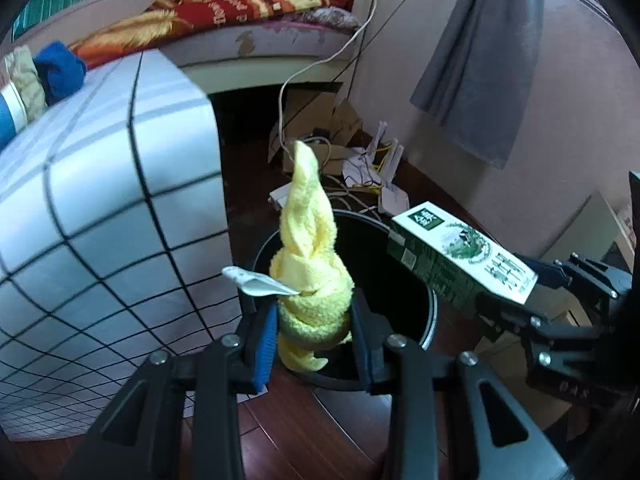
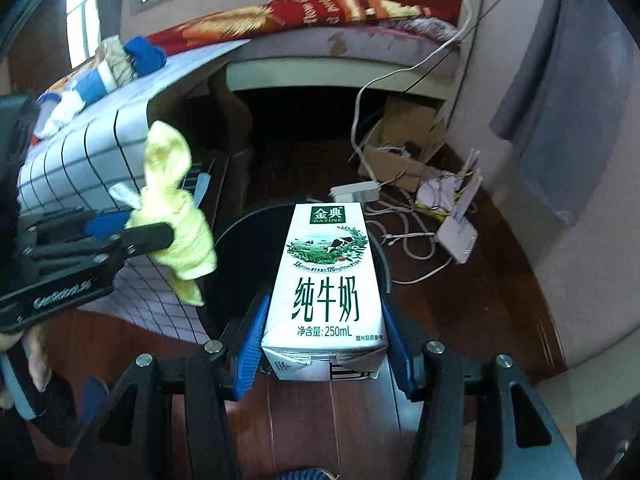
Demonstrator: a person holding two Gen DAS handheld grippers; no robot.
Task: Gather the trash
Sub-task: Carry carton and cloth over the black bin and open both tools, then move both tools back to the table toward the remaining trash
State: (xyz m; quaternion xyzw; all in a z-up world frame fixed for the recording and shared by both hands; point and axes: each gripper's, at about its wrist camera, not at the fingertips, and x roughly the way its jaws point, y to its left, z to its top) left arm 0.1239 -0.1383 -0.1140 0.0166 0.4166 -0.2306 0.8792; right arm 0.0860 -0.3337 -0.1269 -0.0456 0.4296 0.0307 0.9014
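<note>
My left gripper [image 1: 314, 320] is shut on a twisted yellow cloth [image 1: 308, 248] with a small white tag, held over the near rim of a round black trash bin [image 1: 430, 312] on the wooden floor. From the right, my right gripper [image 2: 324, 320] is shut on a white and green milk carton [image 2: 328, 276], which hangs over the bin [image 2: 232, 236]. In the left wrist view the carton [image 1: 464, 256] juts in over the bin's right side. In the right wrist view the yellow cloth [image 2: 176, 216] and the left gripper [image 2: 136, 228] sit at the left, with a hand below.
A mattress with a grid-patterned sheet [image 1: 100, 200] stands close to the bin's left. Behind the bin lie white cables, a power strip [image 2: 354, 192], a white router [image 2: 458, 236] and a cardboard box [image 2: 404, 148]. A grey cloth [image 1: 484, 60] hangs on the pink wall.
</note>
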